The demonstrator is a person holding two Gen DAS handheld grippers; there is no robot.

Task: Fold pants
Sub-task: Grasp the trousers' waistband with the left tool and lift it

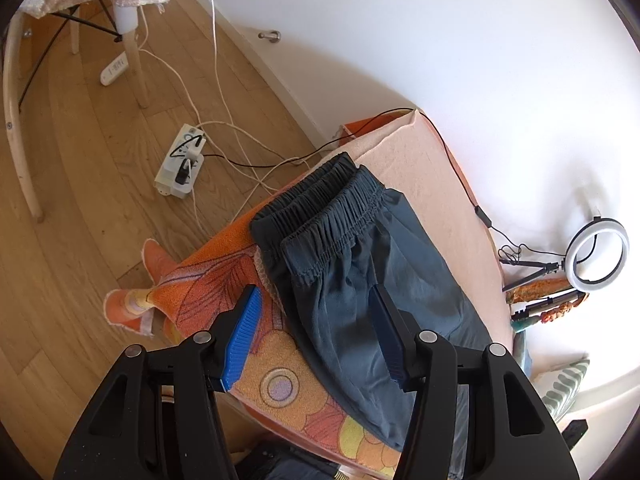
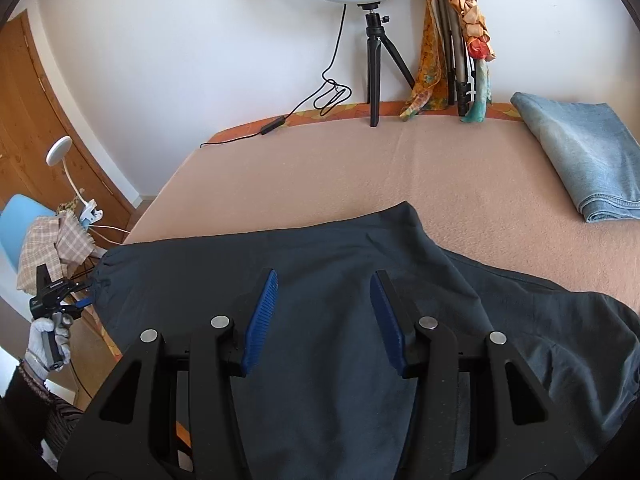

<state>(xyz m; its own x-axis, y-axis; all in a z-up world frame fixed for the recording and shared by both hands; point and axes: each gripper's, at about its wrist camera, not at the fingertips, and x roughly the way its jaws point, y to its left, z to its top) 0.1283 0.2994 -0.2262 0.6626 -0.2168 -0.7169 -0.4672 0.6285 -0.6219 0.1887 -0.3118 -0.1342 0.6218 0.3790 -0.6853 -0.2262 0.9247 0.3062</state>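
Dark grey-blue pants [image 1: 360,264] lie across a bed [image 1: 432,184] with a peach blanket, the elastic waistband [image 1: 320,204] at the bed's left edge. My left gripper [image 1: 316,304] is open and empty just above the waist part, near the edge. In the right wrist view the pants [image 2: 320,264] spread flat across the near part of the bed, with the legs bunched at the right. My right gripper [image 2: 324,292] is open and empty above the middle of the pants. The left gripper [image 2: 56,296] shows there at the waistband end, held by a gloved hand.
Folded light-blue jeans [image 2: 576,160] lie at the bed's far right. A ring light on a tripod [image 2: 372,60], scarves [image 2: 472,40] and a cable stand at the back wall. An orange flowered cover [image 1: 280,384] hangs over the bed's side. A power strip [image 1: 180,168] and cables lie on the wooden floor.
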